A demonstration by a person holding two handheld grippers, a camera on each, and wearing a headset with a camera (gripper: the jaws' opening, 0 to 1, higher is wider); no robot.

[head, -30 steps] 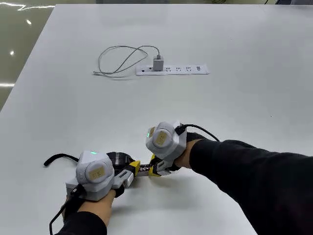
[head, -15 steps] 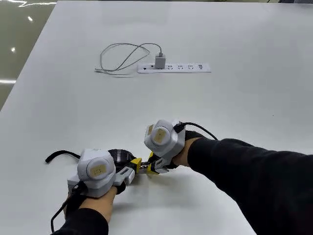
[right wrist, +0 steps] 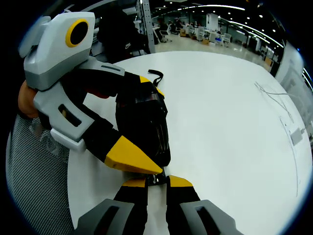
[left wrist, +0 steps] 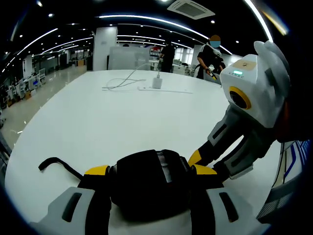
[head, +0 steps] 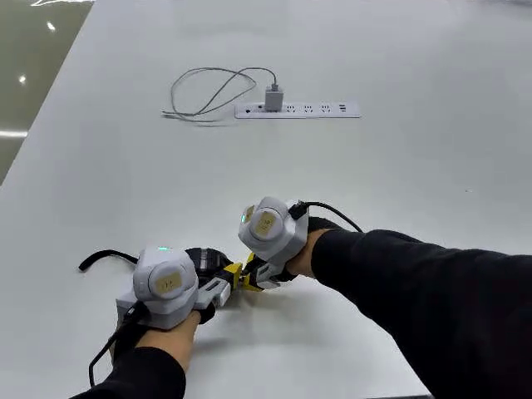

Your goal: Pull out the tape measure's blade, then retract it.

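The black tape measure lies on the white table, and my left gripper is shut on its case from both sides. In the head view the case sits just ahead of the left gripper. My right gripper is shut on the blade's end hook, right at the case's mouth. Almost no blade shows between the two grippers. The right gripper meets the left one nose to nose. A black wrist strap trails left from the case.
A white power strip with a plugged-in charger and a looped cable lies far across the table. The table's left edge borders a glossy floor. People stand in the background.
The short piece of blade seen between the grippers has shrunk away as the right gripper closed in on the case. The head camera has tilted a little.
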